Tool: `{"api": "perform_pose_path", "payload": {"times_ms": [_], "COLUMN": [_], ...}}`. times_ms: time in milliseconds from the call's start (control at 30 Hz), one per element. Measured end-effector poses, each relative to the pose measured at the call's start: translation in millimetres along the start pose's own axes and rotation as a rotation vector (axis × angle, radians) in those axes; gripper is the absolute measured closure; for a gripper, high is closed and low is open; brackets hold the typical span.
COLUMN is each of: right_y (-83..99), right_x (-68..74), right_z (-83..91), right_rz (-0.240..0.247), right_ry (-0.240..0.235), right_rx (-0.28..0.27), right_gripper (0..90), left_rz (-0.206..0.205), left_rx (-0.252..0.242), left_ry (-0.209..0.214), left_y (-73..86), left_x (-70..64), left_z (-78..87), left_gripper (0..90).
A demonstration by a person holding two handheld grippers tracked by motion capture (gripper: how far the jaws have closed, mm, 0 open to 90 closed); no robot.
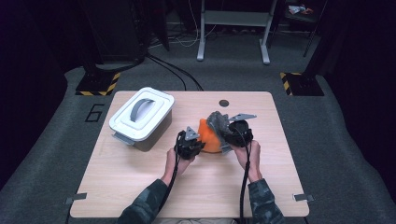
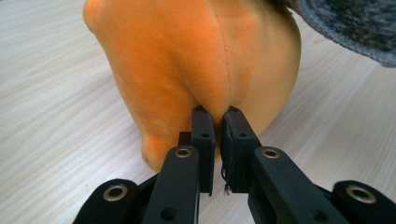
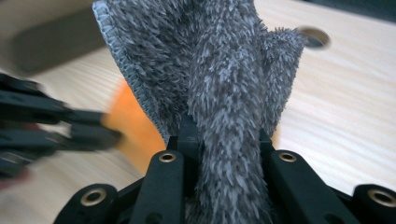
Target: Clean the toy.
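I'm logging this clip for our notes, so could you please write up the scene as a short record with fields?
Surface: wooden table
Left gripper: shut, pinching a fold of the orange plush object
Right gripper: shut on the grey fuzzy cloth, which bunches between its jaws
Cloth position: against the top of the plush, seen in the high view
Container: white-lidded grey box, lid on, handle flat, at the table's far left
Table detail: round hole near the far edge

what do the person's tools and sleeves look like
Both the left tool and the right tool are black, with brass-ringed holes in their jaw links, a grey three-cornered plate on top and a black cable trailing back. The sleeves are dark camouflage.
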State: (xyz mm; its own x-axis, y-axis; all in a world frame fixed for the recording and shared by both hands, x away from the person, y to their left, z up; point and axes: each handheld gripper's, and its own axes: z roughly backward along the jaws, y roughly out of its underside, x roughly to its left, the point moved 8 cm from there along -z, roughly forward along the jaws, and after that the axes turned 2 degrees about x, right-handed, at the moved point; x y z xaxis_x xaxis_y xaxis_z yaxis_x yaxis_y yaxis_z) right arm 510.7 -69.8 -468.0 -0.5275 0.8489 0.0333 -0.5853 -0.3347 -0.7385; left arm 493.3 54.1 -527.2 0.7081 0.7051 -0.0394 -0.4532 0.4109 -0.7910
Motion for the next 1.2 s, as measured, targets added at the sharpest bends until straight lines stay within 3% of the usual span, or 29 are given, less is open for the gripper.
{"api": "perform_pose_path", "payload": {"times_ms": [67,233,367,567,800,833,1067,1200], "right_y": [-7.9,-8.0,-2.7,12.3,31.8,39.8,58.3,79.2], "right_x": [13.8,18.1,11.1,-14.7,-33.7,-40.7,-52.9,-61.5], "right_z": [-3.2,-14.1,-14.5,-10.5,-12.2,-15.2,-25.0,-41.0], "right_rz": [0.029,0.040,0.017,-0.042,-0.088,-0.103,-0.131,-0.174], "right_ry": [-0.012,-0.003,0.004,0.043,0.067,0.077,0.090,0.085], "right_rx": [-0.002,0.023,0.028,0.042,0.072,0.088,0.147,0.223], "right_gripper": [74.3,74.4,74.4,74.4,74.4,74.4,74.3,74.2], "left_rz": [-0.008,0.007,0.015,0.022,0.024,0.022,0.027,0.035], "left_rx": [-0.006,0.000,0.004,0.005,0.011,0.013,0.013,0.011], "left_ry": [-0.006,0.001,0.009,0.013,0.021,0.020,0.021,0.022], "left_y": [-1.0,1.0,1.8,3.0,4.3,4.6,4.9,5.3], "left_x": [-0.7,1.6,1.7,3.4,3.8,4.0,5.0,6.2], "left_z": [-0.1,-0.3,-0.8,-1.7,-1.9,-2.0,-2.2,-2.2], "left_gripper": [84.4,84.3,84.3,84.2,84.1,84.1,84.0,83.9]}}
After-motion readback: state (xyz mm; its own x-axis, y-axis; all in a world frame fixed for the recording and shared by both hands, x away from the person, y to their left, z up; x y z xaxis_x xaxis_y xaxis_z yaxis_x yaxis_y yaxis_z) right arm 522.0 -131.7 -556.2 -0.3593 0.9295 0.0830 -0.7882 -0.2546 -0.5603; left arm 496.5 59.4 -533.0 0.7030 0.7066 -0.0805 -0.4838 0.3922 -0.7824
